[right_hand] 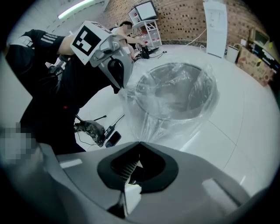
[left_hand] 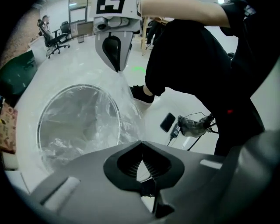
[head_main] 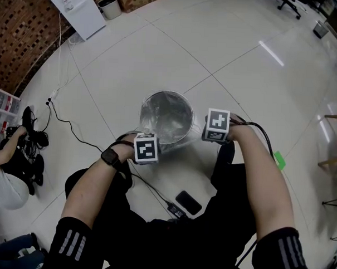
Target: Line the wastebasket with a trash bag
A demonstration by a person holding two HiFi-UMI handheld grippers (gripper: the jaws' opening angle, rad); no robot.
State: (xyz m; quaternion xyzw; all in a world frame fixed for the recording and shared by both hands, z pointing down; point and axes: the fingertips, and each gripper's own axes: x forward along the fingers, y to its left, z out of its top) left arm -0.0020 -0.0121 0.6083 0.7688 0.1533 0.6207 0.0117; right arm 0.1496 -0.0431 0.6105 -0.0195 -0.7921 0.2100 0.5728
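The round wastebasket (head_main: 167, 116) stands on the white tiled floor, lined with a clear trash bag (head_main: 158, 120) whose film spills over the rim. My left gripper (head_main: 146, 151) is at the near left of the rim, jaws together, pinching the bag's edge (right_hand: 127, 92). At the near right of the rim my right gripper (head_main: 216, 128) is shut on the film too; in the left gripper view its tip (left_hand: 118, 68) draws the plastic (left_hand: 127, 100) up into a peak. Both fingertips are hidden under the marker cubes in the head view.
A black phone (head_main: 188, 201) and a charger with its cable (head_main: 171, 206) lie on the floor by the person's knees. A green object (head_main: 279, 159) lies to the right. Another person (head_main: 4, 177) sits at the far left; a wooden chair (head_main: 336, 139) stands right.
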